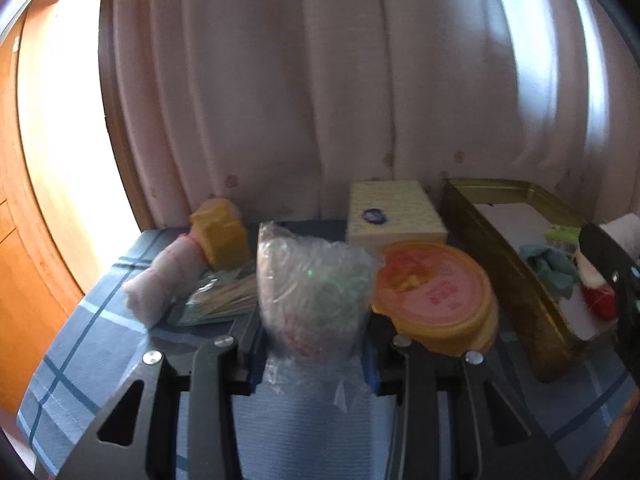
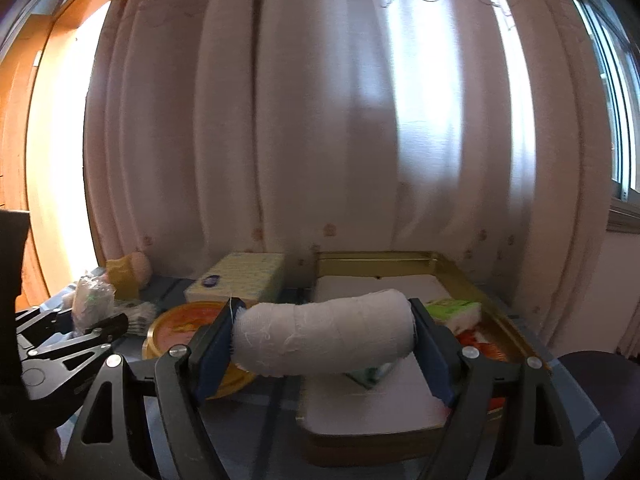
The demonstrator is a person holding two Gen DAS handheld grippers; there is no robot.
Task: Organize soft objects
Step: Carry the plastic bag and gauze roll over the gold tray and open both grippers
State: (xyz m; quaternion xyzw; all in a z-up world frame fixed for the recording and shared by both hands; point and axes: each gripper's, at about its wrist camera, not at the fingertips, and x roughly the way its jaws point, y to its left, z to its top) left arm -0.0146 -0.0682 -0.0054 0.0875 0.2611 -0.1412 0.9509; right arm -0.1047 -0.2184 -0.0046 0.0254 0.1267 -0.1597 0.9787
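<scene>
Right gripper [image 2: 324, 344] has a white gauze roll [image 2: 324, 338] pinched end to end over the near part of the gold tray [image 2: 496, 320], long axis running crosswise; left gripper [image 1: 316, 344] is clamped narrow on a crinkly plastic bag [image 1: 312, 280] above the plaid tablecloth [image 1: 80, 344]. I'd lower the roll flat onto the tray's bare white liner, clear of the stuff at the right, before letting go.

Both pictures are lit from behind by daylight through the curtain [image 2: 320, 120]. A very bright patch is seen at the left. The things in front are left dim and blurry. The edges are bent and darkened.
</scene>
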